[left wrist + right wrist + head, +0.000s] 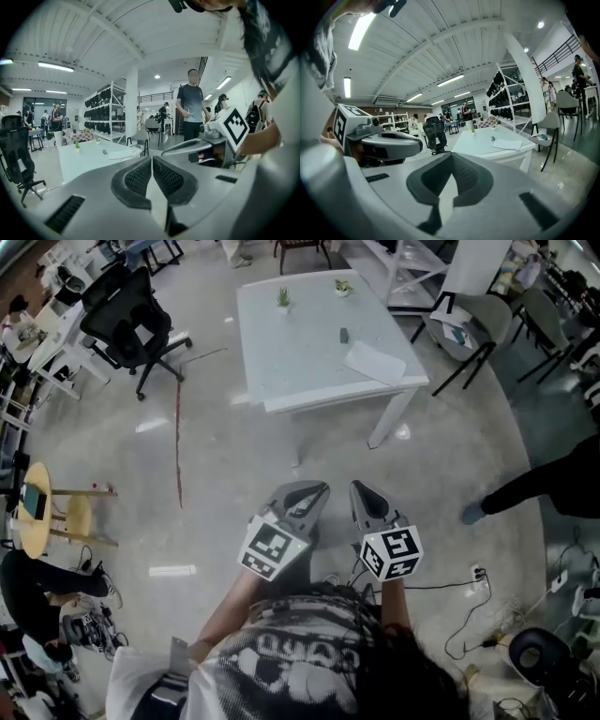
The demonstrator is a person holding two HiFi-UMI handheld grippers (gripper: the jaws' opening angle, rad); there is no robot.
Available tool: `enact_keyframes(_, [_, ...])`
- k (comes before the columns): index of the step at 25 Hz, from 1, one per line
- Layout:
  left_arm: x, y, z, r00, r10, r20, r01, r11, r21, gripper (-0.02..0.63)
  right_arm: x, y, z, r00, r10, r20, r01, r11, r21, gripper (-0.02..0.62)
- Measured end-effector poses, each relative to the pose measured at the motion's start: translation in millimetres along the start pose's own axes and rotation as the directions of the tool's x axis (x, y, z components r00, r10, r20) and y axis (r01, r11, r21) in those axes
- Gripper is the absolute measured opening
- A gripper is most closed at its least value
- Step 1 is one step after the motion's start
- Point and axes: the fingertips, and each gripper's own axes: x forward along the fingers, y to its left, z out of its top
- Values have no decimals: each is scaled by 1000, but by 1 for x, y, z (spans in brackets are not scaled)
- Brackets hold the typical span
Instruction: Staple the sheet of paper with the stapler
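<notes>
— Chair on wheels (131,320), black, off to the left. What's beside it?
— White table (281,371), well away from the person holding the tools. One potted plant (283,298) near its far edge, a second pot (343,285) further right.
— And the stapler?
— That small dark thing near the middle of the tabletop looks like the stapler (344,335). The sheet of paper (375,362) lies flat to its right, close to the table's right corner. The two are near each other but not touching.
— The grippers?
— Both are held out in front of the person, side by side, pointing toward the table and well short of it. Left gripper (314,489): jaws pressed together, nothing between them. Right gripper (362,487): the same, closed tight and empty.
— Anything further right?
— A grey chair (473,320) past the table's right corner, and somebody's dark trouser leg (530,488) coming in from the edge. Black cable (464,615) trails over the floor below it.
</notes>
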Motion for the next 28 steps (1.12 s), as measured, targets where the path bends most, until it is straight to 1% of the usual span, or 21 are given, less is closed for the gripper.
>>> enact_keyframes(7, [52,100,26,997,-70,18,70,997,16,9,98,-42,45,998,-65,-5,65,998,13,-3])
enact_keyframes(12, [80,160,34,994,-109,25,108,993,49,9,155,-62,65,993,-114,2,114,993,22,-3])
enact_keyframes(14, [87,179,37,993,-117,33,116,992,49,9,171,-66,69,991,-130,-3,131,991,24,-3])
enact_keyframes(18, [98,202,35,991,-126,40,125,992,23,9,187,-73,69,989,-148,-28,149,989,20,-3])
enact_keyframes(23, [117,213,33,987,-155,36,154,988,15,9,199,-88,69,984,-172,-51,173,985,24,-3])
enact_keyframes(28, [133,225,38,987,-158,39,158,987,1,9,217,-106,72,984,-163,-74,165,986,24,-3])
